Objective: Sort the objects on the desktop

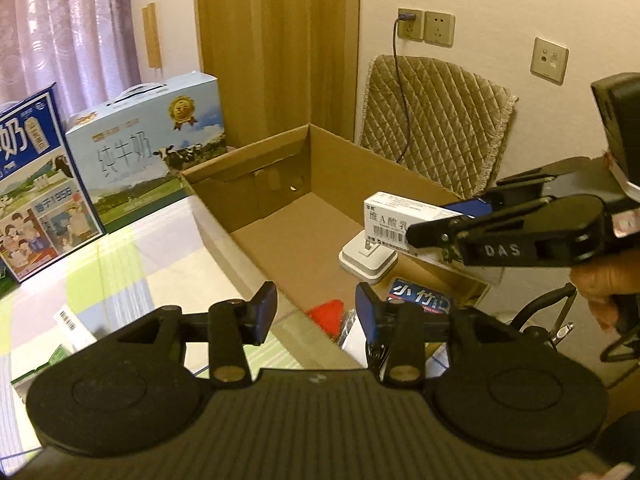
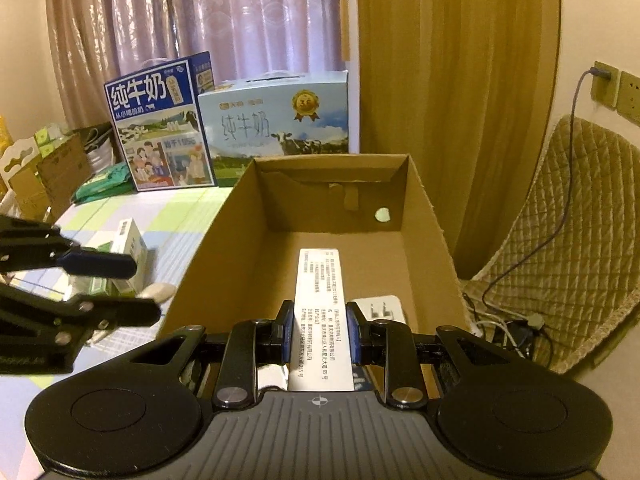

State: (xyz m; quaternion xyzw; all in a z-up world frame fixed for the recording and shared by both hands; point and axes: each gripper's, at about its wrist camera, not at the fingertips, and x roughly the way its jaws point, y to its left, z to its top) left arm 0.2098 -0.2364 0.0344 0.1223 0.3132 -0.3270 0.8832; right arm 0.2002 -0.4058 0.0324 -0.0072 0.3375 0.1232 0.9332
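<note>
Checked cloth covers the surface under my grippers. My left gripper hangs released, grasping nothing. My right gripper is clenched on the white medicine box, held over the cardboard box. Step: depositing; next, I judge, lower and release. Inside lies a white charger; beyond stand milk cartons.
</note>
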